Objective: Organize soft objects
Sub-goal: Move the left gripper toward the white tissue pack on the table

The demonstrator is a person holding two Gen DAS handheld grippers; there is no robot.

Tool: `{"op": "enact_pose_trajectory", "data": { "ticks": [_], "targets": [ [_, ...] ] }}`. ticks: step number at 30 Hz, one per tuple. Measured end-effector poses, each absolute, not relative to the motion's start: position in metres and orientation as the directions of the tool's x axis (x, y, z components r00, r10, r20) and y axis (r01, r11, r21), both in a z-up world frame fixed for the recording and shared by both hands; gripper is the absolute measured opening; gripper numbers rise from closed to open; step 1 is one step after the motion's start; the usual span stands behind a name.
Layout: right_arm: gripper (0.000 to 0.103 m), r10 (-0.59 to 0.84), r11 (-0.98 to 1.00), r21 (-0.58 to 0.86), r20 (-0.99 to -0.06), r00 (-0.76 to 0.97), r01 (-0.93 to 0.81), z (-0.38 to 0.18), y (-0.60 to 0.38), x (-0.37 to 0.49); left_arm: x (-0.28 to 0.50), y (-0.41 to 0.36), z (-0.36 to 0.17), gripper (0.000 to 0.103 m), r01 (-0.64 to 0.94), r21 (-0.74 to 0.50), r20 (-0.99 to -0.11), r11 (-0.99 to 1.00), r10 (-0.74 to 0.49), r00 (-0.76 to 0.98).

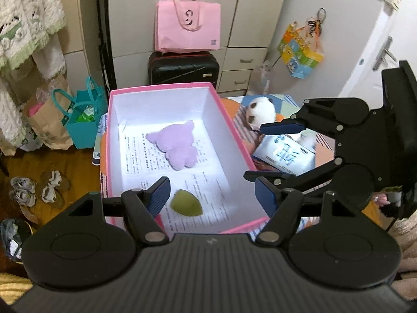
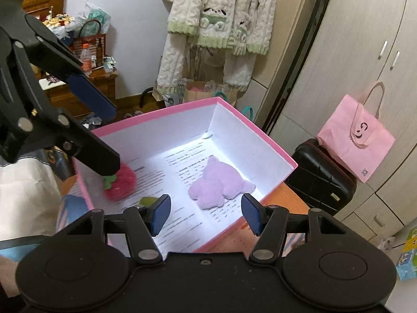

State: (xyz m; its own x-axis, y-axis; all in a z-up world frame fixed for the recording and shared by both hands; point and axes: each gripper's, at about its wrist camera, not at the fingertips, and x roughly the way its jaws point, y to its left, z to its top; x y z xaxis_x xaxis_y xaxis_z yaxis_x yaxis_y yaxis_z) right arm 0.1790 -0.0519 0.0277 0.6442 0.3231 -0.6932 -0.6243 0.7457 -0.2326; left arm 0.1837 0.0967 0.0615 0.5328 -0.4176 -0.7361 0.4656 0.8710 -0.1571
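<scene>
3 plush toys in pink box, grippers empty.

Home bedroom — wardrobe, suitcase

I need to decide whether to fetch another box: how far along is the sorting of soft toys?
Done: the purple plush bear, green pear-shaped plush and red strawberry plush lie in the pink-rimmed cardboard box. In hand: nothing; both the left hand-held gripper and right hand-held gripper are open and empty. Left: the white-and-brown plush toy outside the box.
</scene>
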Motion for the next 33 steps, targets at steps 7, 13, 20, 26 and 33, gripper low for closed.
{"op": "enact_pose_trajectory", "data": {
  "ticks": [7,13,20,26,33],
  "targets": [
    [0.066,0.334,0.751,-0.236,-0.67,0.663,-0.617,0.047,-0.076,0.134,0.142,0.079,0.072,0.079,0.53,-0.1,-0.721,0.842,-0.428,0.545],
    [0.067,0.292,0.817,-0.26,-0.582,0.759,-0.514,0.051,-0.125,0.082,0.118,0.055,0.065,0.086,0.585,-0.022,-0.728,0.811,-0.414,0.546],
    [0.068,0.235,0.885,-0.198,-0.593,0.77,-0.422,0.03,-0.187,0.046,0.109,0.015,0.056,0.086,0.673,-0.027,-0.736,0.74,-0.47,0.487],
    [0.07,0.218,0.923,-0.127,-0.61,0.762,-0.365,0.001,-0.221,0.041,0.115,-0.025,0.036,0.086,0.734,-0.075,-0.736,0.675,-0.534,0.416],
    [0.07,0.24,0.946,-0.034,-0.596,0.766,-0.323,-0.036,-0.242,0.055,0.139,-0.062,0.013,0.086,0.747,-0.086,-0.716,0.659,-0.562,0.414]
  ]
}}
